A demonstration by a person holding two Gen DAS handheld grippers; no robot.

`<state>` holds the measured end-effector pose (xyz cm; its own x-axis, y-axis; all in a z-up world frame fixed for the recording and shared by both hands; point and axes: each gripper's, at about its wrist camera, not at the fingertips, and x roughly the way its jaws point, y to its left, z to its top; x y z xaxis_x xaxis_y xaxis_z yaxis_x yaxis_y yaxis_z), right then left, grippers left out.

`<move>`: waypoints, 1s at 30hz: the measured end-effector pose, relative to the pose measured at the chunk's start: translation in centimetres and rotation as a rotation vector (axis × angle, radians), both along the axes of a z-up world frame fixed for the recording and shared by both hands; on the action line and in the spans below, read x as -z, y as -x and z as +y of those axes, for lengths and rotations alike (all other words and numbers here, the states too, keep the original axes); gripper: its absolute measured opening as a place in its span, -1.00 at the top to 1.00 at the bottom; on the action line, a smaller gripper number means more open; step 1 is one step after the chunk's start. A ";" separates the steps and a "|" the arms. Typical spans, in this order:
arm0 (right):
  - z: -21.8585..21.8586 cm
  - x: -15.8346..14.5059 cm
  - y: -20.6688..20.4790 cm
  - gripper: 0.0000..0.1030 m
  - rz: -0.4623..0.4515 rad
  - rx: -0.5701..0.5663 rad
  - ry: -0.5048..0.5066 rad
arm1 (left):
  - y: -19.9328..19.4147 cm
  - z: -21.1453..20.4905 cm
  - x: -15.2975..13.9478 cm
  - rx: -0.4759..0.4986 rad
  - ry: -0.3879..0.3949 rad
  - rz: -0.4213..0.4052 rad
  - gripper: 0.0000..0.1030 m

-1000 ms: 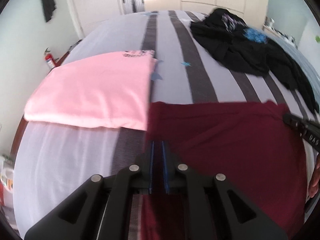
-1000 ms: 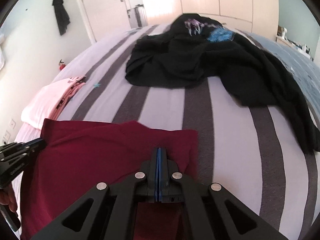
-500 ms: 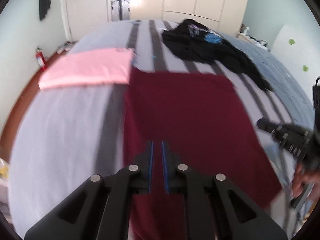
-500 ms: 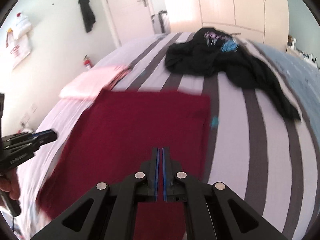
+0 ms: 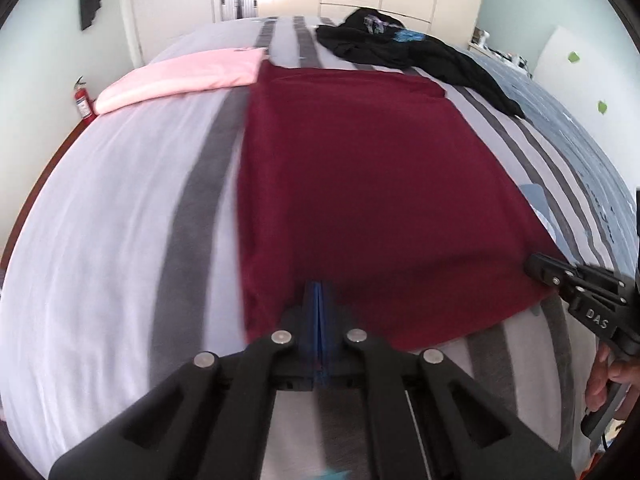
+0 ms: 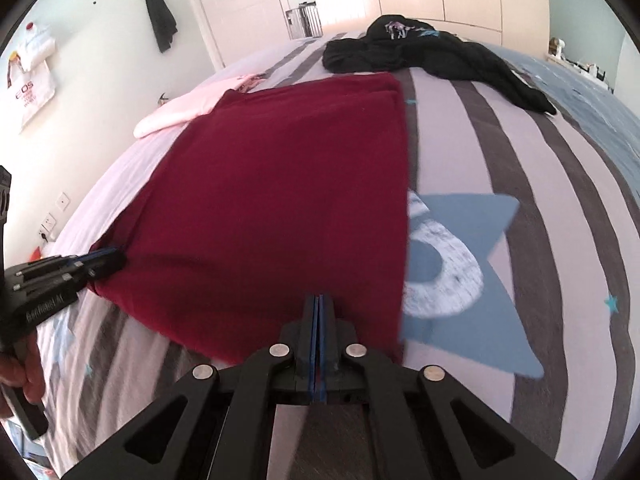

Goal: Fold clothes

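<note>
A maroon garment lies stretched flat along the striped bed. My left gripper pinches its near hem at the left corner, jaws closing tight with the cloth between the blue pads. In the right wrist view the left gripper shows at that same corner. My right gripper grips the near hem at the right corner, jaws closing flat on the fabric. From the left wrist camera, the right gripper appears at the garment's right edge.
A folded pink garment lies at the far left of the bed. A heap of black clothes sits at the far end. A red fire extinguisher stands by the left wall. A hand holds the right gripper's handle.
Both grippers have drawn back toward the bed's near edge, pulling the maroon garment out long and flat. The gap between the left gripper's pads has narrowed.
</note>
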<state>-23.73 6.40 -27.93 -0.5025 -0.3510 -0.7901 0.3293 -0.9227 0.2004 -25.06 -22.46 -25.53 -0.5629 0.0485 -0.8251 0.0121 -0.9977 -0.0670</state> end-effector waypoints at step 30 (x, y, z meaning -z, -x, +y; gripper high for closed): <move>2.1 -0.5 -0.4 0.94 -0.002 0.067 -0.045 | -3.0 -0.5 -1.4 -0.048 -0.107 0.002 0.96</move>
